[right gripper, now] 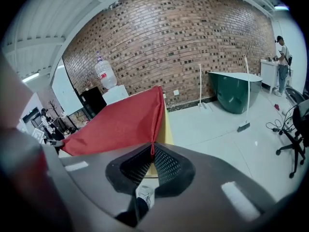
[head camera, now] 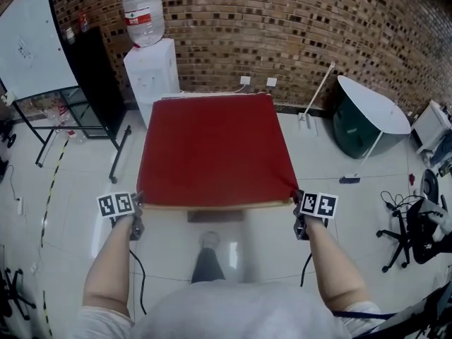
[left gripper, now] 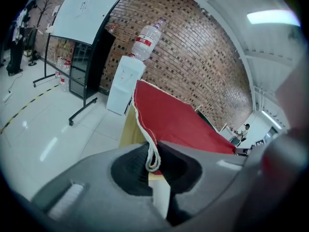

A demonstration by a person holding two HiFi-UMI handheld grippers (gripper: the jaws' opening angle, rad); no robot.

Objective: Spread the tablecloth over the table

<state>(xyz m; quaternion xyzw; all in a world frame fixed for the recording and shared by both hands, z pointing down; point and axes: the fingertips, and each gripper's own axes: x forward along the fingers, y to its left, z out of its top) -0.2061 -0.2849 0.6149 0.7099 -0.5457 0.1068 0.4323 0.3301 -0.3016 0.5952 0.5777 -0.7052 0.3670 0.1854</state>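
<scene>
Left claw is pinching the tablecloth's white-hemmed corner at lower left. Right claw is nipping the lower right corner, so the red cloth's pulling flat. It's lying mid-frame, covering the worktop except the tan near edge.

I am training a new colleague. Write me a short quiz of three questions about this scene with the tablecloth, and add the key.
1. True or false: the red tablecloth lies flat over the table.
2. What do the left tool and the right tool each grip? A: a near corner of the tablecloth. B: a bottle. C: nothing.
3. Which white appliance stands behind the table?

Key: 1 true; 2 A; 3 the water dispenser.
</scene>
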